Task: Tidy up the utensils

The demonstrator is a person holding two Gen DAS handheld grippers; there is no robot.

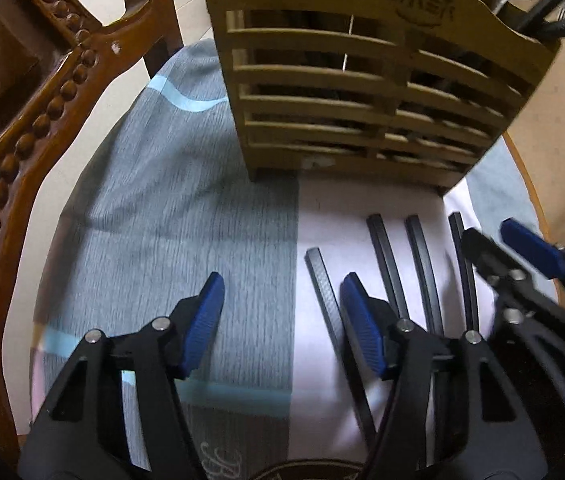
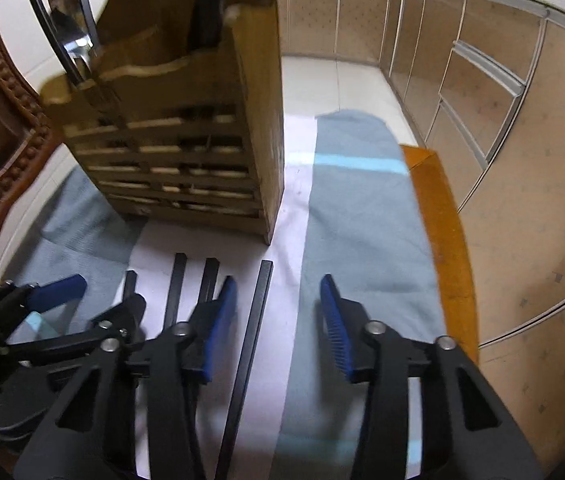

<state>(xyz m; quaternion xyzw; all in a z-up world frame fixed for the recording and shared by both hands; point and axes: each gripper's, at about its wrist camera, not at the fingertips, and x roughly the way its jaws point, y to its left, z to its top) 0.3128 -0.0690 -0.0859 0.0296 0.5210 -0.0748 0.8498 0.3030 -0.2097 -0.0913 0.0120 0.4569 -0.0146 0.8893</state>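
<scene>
Place: a table (image 2: 438,208) with a grey-blue and white cloth (image 1: 162,208) on it, next to a brown carved chair (image 1: 42,92).
Holder: a wooden slatted holder (image 1: 362,92) stands upright at the far side of the cloth. Some dark utensils and a shiny metal one (image 2: 76,50) stick out of its top.
Chopsticks: four black chopsticks (image 1: 422,264) lie flat on the white part of the cloth, just in front of the holder. They lie side by side with small gaps between them, and their far ends point at the holder.
Left gripper: the left gripper (image 1: 282,324) hangs over the cloth with its blue fingers spread apart. Nothing is between them but cloth.
Left gripper and chopsticks: the leftmost chopstick (image 1: 324,280) lies just beside the right-side finger (image 1: 362,328) and passes under it. The other three lie farther to the right, outside the jaws.
Right gripper: the right gripper (image 2: 278,328) also has its blue fingers spread apart, and they pinch nothing.
Right gripper and chopsticks: the rightmost chopstick (image 2: 252,336) lies between its fingers, nearer the left-side finger (image 2: 220,328). I cannot tell if the fingers touch it. The other three lie to the left of that finger.
Both grippers: they hang close side by side over the row of chopsticks.
</scene>
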